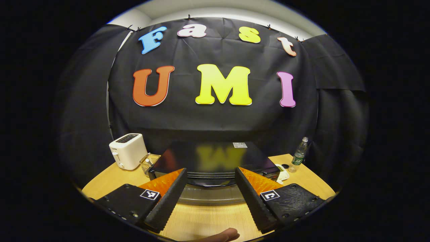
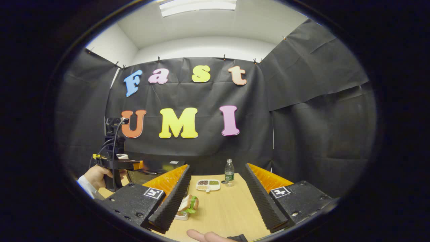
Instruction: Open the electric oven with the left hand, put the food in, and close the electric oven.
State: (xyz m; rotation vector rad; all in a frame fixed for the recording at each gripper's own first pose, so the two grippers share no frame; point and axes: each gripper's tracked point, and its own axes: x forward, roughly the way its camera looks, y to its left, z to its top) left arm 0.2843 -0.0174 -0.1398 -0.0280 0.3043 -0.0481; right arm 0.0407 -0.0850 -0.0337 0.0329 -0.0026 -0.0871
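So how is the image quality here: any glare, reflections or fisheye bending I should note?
Left gripper view: the oven has a glossy black top that mirrors the wall as a soft, blurred smear, and the table edge bows from fisheye distortion. Right gripper view: the ceiling light is blown out at the top, while the sandwich and water bottle stay fairly sharp.

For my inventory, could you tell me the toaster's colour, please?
White toaster, clearest in the left gripper view.

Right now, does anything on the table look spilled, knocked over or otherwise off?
Nothing stands out. The toaster, the water bottle and the divided dish sit upright on the table, the sandwich is intact, and the oven looks undamaged.
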